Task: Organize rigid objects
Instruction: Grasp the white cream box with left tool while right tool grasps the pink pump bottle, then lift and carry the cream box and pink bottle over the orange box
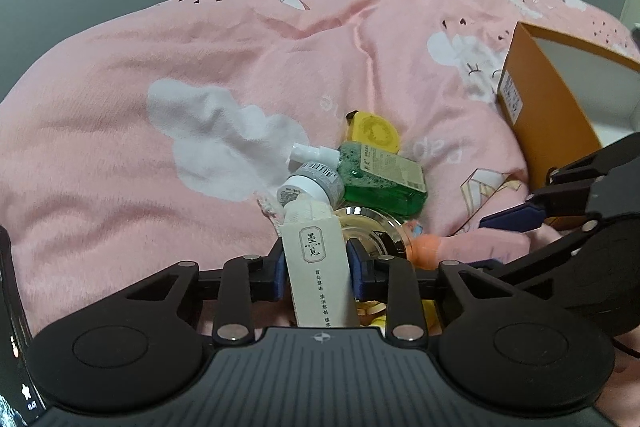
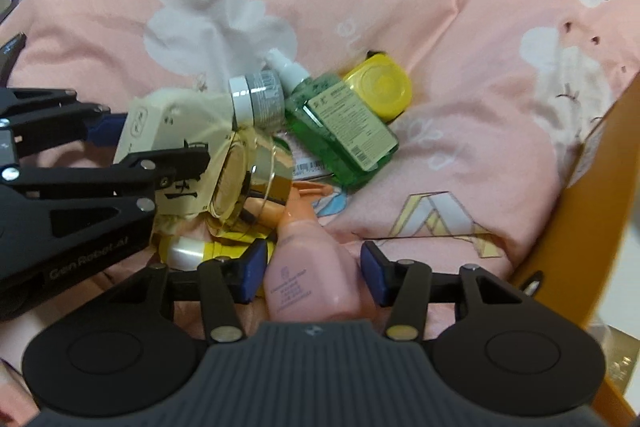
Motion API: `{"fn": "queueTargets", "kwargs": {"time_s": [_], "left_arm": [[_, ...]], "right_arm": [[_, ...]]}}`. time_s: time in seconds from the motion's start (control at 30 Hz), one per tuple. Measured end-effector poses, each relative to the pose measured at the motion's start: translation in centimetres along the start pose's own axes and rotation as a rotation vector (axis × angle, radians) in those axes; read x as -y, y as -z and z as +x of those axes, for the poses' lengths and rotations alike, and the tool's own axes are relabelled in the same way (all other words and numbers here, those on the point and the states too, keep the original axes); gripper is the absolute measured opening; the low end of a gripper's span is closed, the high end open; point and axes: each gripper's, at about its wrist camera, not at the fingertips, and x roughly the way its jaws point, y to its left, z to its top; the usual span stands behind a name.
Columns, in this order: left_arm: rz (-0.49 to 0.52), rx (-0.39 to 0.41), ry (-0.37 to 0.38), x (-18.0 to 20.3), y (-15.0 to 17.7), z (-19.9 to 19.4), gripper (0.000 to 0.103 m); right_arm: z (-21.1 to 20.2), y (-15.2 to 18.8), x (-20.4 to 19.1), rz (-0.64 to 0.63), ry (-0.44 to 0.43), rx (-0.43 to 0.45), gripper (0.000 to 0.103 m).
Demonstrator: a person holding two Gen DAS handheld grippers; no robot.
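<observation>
Your left gripper [image 1: 317, 269] clamps the cream packet [image 1: 320, 267]; right gripper [image 2: 314, 273] straddles the pink bottle [image 2: 310, 277], seemingly ungripped. Pile unsorted; orange box [image 1: 548, 115] apparently empty.

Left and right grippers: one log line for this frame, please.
left gripper: shut on cream pouch | right gripper: open, straddling pink bottle | orange box: open, beside pile
</observation>
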Motion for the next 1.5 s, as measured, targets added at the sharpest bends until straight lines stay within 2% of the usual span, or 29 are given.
{"fn": "queueTargets", "kwargs": {"time_s": [0.2,0.23,0.27,0.3,0.4,0.5,0.6,0.63,0.67,0.87,1.07,1.27,1.5], "left_arm": [[-0.017,0.026,0.034,0.0,-0.1,-1.1,0.031],[-0.014,0.031,0.034,0.1,-0.2,-1.2,0.031],[-0.014,0.034,0.036,0.2,-0.2,-1.4,0.031],[-0.014,0.038,0.039,0.2,-0.2,-1.5,0.031],[-0.017,0.042,0.04,0.3,-0.3,-1.6,0.031],[-0.02,0.022,0.047,0.2,-0.3,-1.3,0.031],[-0.033,0.004,0.061,-0.1,-0.1,-1.1,0.031],[-0.045,-0.003,0.063,-0.3,0.0,-1.0,0.031],[-0.058,-0.011,0.066,-0.6,0.1,-0.8,0.031],[-0.082,-0.06,0.083,-1.0,0.4,0.4,0.031],[-0.111,-0.066,0.101,-1.4,0.5,1.0,0.032],[-0.107,-0.046,0.096,-1.1,0.6,1.0,0.031],[-0.11,-0.004,0.092,-1.2,0.5,-0.2,0.031]], "right_arm": [[-3.2,0.3,0.5,0.026,0.032,0.069,0.042],[-3.8,0.3,0.7,0.029,0.03,0.079,0.036],[-4.6,0.3,0.7,0.032,0.03,0.089,0.012],[-5.1,0.3,0.7,0.037,0.032,0.103,0.0],[-6.6,0.2,1.0,0.058,0.008,0.138,0.0],[-6.3,0.0,1.1,0.069,0.001,0.127,0.003],[-5.3,0.2,1.2,0.098,-0.017,0.097,0.02],[-4.9,0.2,1.3,0.111,-0.029,0.091,0.038],[-4.5,0.3,1.4,0.132,-0.045,0.082,0.049],[-1.8,0.2,2.1,0.218,-0.128,0.009,0.052],[2.0,0.9,2.3,0.29,-0.198,-0.116,0.053],[2.7,1.3,2.7,0.33,-0.242,-0.107,0.05],[0.3,1.7,2.1,0.299,-0.225,-0.059,0.049]]}}
